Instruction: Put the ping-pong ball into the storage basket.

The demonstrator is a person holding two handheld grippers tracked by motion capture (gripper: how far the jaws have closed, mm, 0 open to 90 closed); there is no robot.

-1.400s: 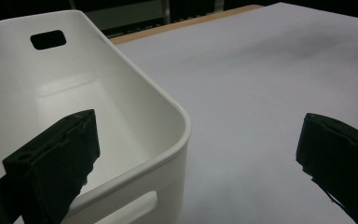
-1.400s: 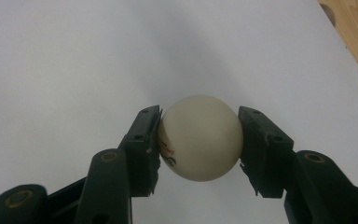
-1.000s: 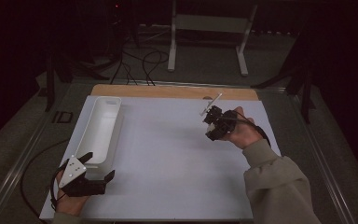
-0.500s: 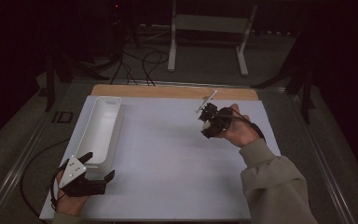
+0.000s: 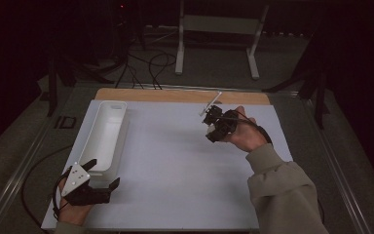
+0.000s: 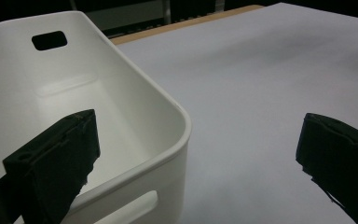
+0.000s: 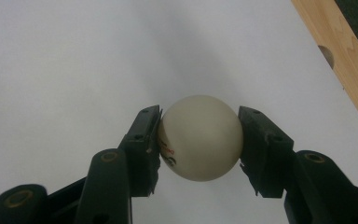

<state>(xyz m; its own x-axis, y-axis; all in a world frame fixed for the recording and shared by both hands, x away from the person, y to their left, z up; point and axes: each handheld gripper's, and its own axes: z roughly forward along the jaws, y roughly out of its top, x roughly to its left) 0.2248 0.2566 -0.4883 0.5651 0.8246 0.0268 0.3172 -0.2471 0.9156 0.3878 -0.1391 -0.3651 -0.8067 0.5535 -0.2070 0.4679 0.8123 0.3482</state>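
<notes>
Dim lab or recording studio, white-topped table (image 5: 175, 165) on a wooden base, cables (image 5: 146, 68) across the floor — metal stand (image 5: 219, 29) behind

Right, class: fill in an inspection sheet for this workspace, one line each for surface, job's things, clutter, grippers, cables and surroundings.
Surface: white sheet over a table, wooden strip showing at the far edge.
Job's things: cream ball with small printing; white bin at the left, nothing inside as far as seen.
Clutter: nothing seen on the sheet.
Grippers: right gripper shut on the ball, above the sheet; left gripper open, by the bin's near end.
Cables: loose cables on the floor beyond the table.
Surroundings: dark room, white stand behind.
</notes>
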